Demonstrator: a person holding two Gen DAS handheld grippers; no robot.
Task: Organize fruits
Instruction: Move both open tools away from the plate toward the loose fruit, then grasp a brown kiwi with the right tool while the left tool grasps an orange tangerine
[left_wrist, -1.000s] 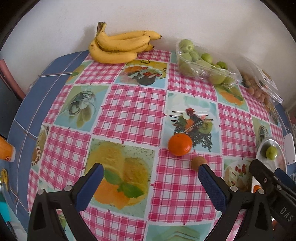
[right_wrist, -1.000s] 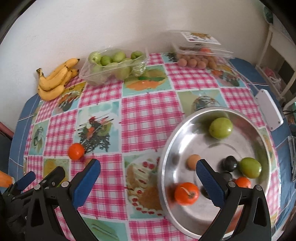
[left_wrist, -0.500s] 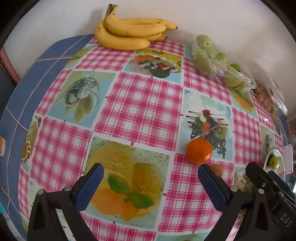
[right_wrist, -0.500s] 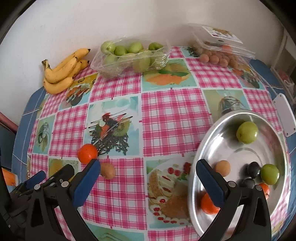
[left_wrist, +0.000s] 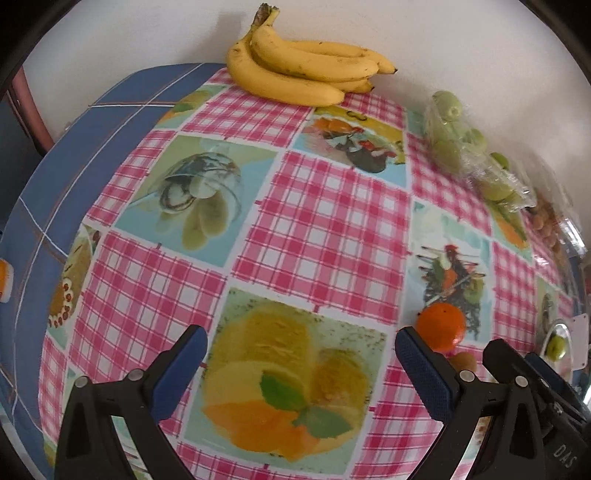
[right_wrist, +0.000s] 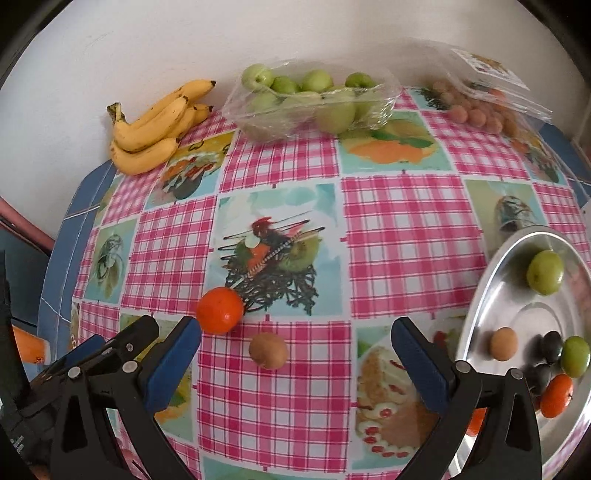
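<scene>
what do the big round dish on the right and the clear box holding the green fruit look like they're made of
The big round silver dish looks like polished metal, likely stainless steel: its surface mirrors the fruit and its rim glints. The clear box of green fruit seems to be thin, glossy transparent plastic: the fruit shows through, and its walls crinkle and catch highlights.

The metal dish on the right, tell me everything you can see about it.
The metal dish is a round, shiny, shallow steel pan lying flat on the checked tablecloth at the table's right side, partly cut off by the picture's edge. Inside it lie two green fruits, a small brown fruit, some dark ones and an orange one. The right tongs hang open beside it, not touching.
</scene>
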